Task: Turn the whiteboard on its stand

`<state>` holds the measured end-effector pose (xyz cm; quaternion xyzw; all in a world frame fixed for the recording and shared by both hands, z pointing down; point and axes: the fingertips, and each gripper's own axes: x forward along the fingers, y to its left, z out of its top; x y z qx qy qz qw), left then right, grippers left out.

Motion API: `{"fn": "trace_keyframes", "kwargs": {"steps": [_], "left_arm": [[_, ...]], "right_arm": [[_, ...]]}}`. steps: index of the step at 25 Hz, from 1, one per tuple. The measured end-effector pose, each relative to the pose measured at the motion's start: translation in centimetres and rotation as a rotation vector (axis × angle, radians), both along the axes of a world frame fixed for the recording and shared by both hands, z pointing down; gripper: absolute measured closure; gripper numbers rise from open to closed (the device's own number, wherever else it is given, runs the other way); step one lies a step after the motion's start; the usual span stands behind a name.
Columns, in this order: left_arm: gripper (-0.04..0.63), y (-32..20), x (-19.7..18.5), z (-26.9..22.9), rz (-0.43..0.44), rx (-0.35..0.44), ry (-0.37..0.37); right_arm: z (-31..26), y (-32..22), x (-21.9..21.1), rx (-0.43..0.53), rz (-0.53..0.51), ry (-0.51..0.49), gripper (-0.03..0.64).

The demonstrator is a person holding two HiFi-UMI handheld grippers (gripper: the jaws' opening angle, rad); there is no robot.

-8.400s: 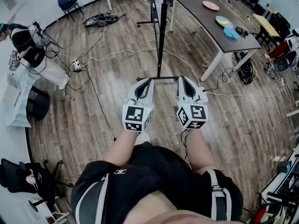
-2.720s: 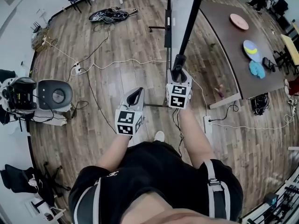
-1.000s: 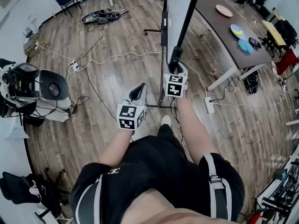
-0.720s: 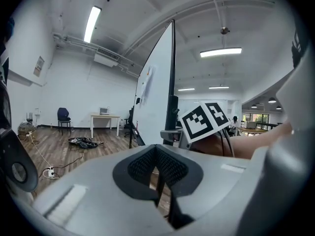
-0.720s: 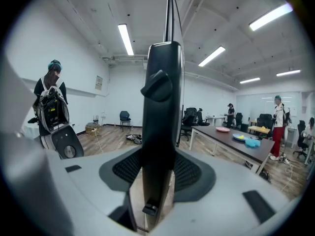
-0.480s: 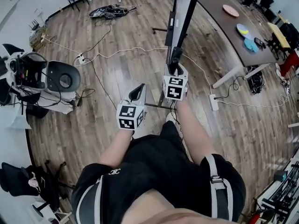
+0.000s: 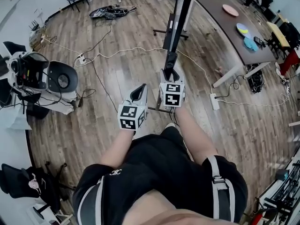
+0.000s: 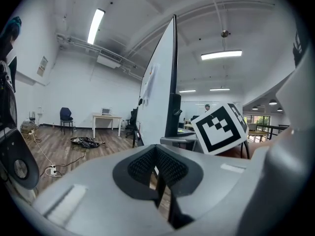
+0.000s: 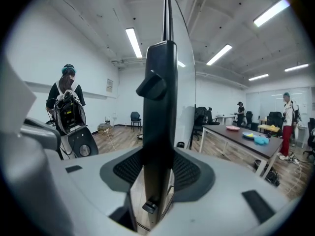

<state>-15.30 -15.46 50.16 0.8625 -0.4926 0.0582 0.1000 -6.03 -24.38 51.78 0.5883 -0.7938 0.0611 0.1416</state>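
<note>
The whiteboard (image 7: 180, 18) stands on its wheeled stand and shows almost edge-on in the head view, as a black frame bar running up and away. My right gripper (image 7: 169, 71) holds the lower end of that frame. In the right gripper view the black bar (image 9: 158, 107) fills the gap between the pads (image 9: 189, 171), and the jaws are closing on it. My left gripper (image 7: 139, 87) hangs free to the left of the stand's foot (image 7: 157, 109) with its jaws together and nothing in them. The left gripper view shows the board's white face (image 8: 157, 102) beyond the left gripper (image 8: 156, 151).
A long brown table (image 7: 225, 27) with plates stands to the right. White cables (image 7: 117, 53) and a power strip (image 7: 214, 102) lie on the wood floor. A grey-and-white machine (image 7: 51, 81) sits at the left, with a person (image 9: 66, 107) beside it.
The board has swung from showing a strip of white face to nearly edge-on. My right gripper, still on the frame, has drifted slightly left and nearer me. The left gripper has barely moved.
</note>
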Motion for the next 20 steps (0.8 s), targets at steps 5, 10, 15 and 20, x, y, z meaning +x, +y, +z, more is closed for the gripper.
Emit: {"fn": "trace_keyframes", "kwargs": {"steps": [5,10,15,20], "left_arm": [[0.589,-0.4,-0.5,-0.8,-0.016,0.019,0.014],[0.589,-0.6,-0.7,-0.8,-0.006,0.017,0.023],[0.589,-0.4,0.0,-2.4,0.015,0.073,0.019],[0.589,0.3,0.8,-5.7,0.028,0.158,-0.001]], "right_arm": [[0.3,1.6,-1.2,0.006,-0.053,-0.021,0.435],[-2.8,4.2,-2.0,0.104,-0.178,-0.102,0.417],[-11.3,9.2,-0.3,0.329,-0.215,-0.22,0.421],[-14.0,10.4,5.2,0.374,-0.013,-0.248,0.609]]}}
